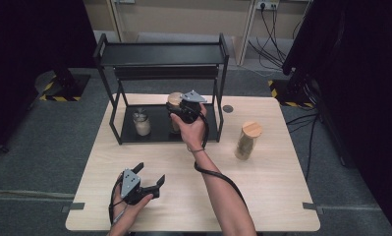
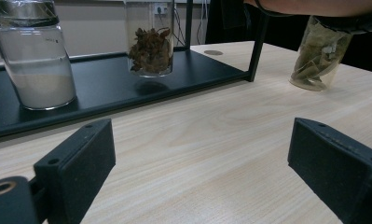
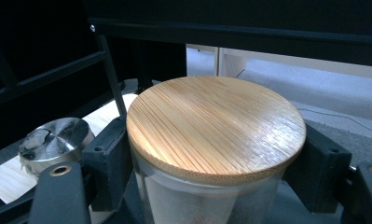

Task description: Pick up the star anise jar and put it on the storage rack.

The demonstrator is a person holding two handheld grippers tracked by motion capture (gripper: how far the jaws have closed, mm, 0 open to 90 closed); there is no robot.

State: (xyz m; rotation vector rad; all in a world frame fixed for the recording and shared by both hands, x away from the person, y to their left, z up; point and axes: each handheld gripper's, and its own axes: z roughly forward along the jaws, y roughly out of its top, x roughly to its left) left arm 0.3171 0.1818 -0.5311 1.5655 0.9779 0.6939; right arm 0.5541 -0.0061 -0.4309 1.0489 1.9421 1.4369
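My right gripper (image 1: 182, 111) (image 3: 216, 172) is shut on a glass jar (image 1: 174, 100) (image 3: 216, 121) with a round wooden lid, its pads against the glass just under the lid. The jar (image 2: 151, 42) holds brown dried pieces and stands upright at the lower shelf (image 2: 104, 88) of a black two-level rack (image 1: 159, 54). I cannot tell whether it rests on the shelf or hangs just above it. Near the table's front left, my left gripper (image 1: 152, 172) (image 2: 202, 158) lies low over the wood, open, with nothing between its jaws.
A metal-lidded jar of white powder (image 1: 141, 123) (image 2: 34, 65) (image 3: 58, 137) stands on the lower shelf, left of the held jar. A tall wooden-lidded jar of dried leaves (image 1: 247, 140) (image 2: 320, 51) stands on the table right of the rack. A dark round disc (image 1: 228, 108) sits in the tabletop behind it.
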